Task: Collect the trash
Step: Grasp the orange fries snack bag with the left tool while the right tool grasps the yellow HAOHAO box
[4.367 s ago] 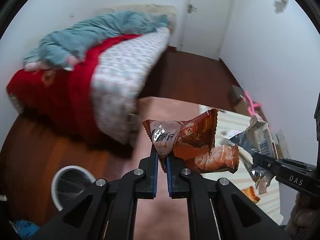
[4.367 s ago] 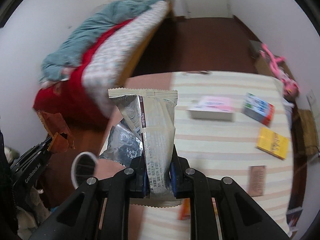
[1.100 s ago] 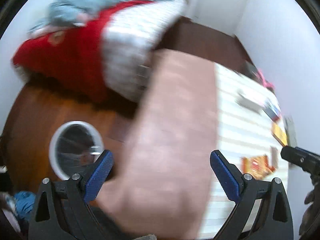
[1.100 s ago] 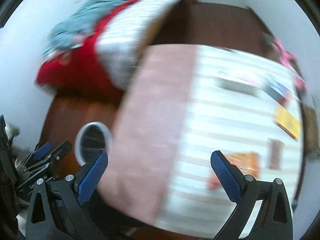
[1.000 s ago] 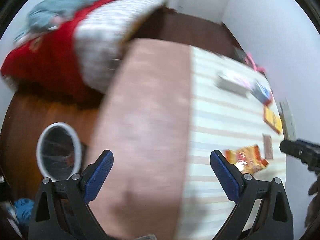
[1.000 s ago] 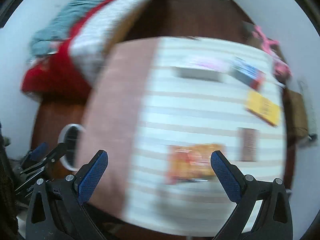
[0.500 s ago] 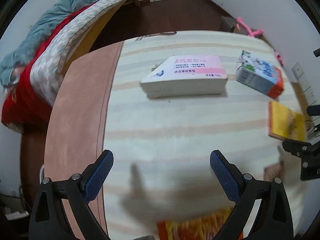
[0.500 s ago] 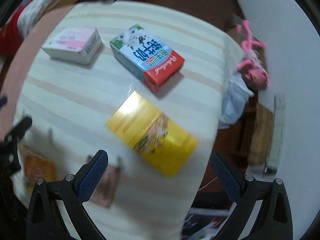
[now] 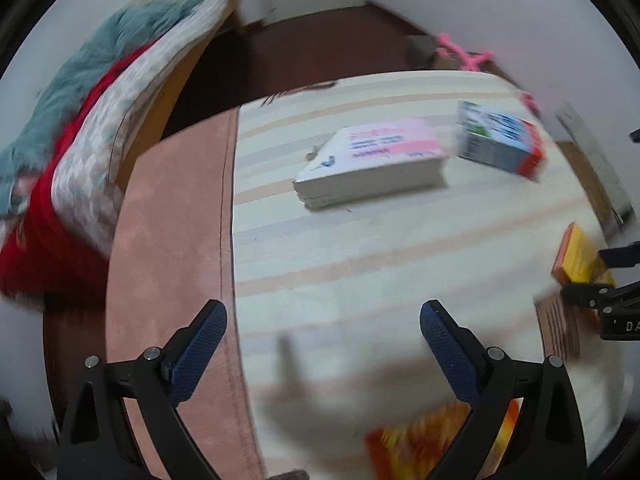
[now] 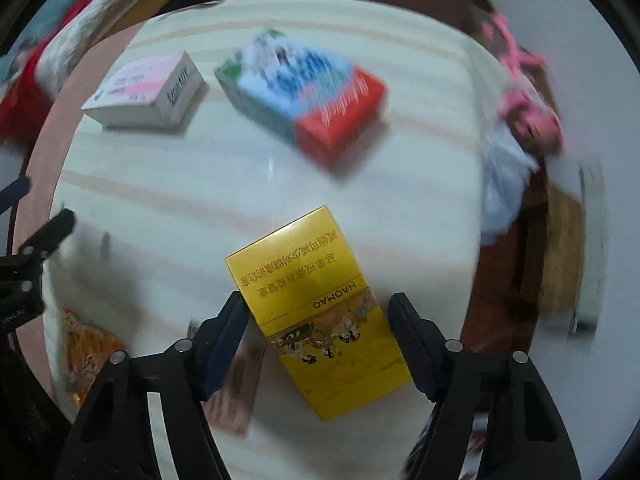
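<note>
Bed heaped with a red cover, a white patterned quilt and a teal blanket [image 9: 60, 128] at far left, beside dark wooden floor. Table spread with a cream striped cloth [image 9: 360, 248], its left edge showing bare pinkish-brown surface. On the cloth, far side: flat white box with a pink top panel [image 9: 376, 162] [image 10: 146, 90], and just right of it a blue, white and red carton [image 9: 500, 144] [image 10: 304, 104], blurred by motion. Nearer and to the right, a flat yellow cardboard pack printed with dark characters [image 10: 316, 312] [image 9: 576, 256], lying on the cloth between the two spread fingers of the right gripper [image 10: 318, 334], not clamped; whether the finger pads touch its edges cannot be told. Just left of that pack, a small brown rectangular wrapper [image 10: 236, 392] [image 9: 558, 328], partly hidden behind the right gripper's left finger. At near left of the right view, an orange and yellow crinkled snack bag [image 10: 86, 352] [image 9: 424, 444], also seen at the near edge in the left view, blurred. Left gripper [image 9: 322, 346] wide apart over bare striped cloth, holding nothing. Pink plastic object [image 10: 520, 80] off the table's far right corner.
</note>
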{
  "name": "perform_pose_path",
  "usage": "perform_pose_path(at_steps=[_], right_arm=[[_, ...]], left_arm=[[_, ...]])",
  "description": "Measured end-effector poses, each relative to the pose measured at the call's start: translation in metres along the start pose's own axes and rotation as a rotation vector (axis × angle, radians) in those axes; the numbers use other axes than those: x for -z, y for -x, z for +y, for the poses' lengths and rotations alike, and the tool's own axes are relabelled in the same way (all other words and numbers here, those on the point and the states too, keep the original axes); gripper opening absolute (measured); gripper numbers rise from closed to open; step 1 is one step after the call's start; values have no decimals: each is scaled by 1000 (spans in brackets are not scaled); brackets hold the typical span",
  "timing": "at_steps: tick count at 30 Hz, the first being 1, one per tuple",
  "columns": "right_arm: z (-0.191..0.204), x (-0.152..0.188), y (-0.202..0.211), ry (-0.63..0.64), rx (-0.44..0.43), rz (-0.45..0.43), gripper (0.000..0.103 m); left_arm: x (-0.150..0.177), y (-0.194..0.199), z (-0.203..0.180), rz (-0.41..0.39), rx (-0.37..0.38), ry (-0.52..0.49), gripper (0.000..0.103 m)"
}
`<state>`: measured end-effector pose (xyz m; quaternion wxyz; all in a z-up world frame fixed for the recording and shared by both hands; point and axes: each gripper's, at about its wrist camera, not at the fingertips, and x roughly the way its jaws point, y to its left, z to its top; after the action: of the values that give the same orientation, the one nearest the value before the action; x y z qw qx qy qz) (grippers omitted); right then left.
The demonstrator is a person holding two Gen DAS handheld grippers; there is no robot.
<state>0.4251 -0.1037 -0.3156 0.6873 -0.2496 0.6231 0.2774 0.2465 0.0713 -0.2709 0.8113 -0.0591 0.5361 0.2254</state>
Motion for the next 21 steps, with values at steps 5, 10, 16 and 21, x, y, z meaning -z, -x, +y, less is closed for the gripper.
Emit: perform_pose_path(at_steps=[5,10,16,21], right_arm=[[0,78,6,-182,-51,-11,72],[2,117,4,-237,-72,5,83],[13,123,1,-187,-35,-24,86],[19,124,2,-159,13,-50,85]], left_arm=[[36,33,-12,-26,130,-228,99],[64,38,-47,2,223,-504,99],[67,5,-81,105,321,-564,98],[64,-8,-92,112,355,-514,80]])
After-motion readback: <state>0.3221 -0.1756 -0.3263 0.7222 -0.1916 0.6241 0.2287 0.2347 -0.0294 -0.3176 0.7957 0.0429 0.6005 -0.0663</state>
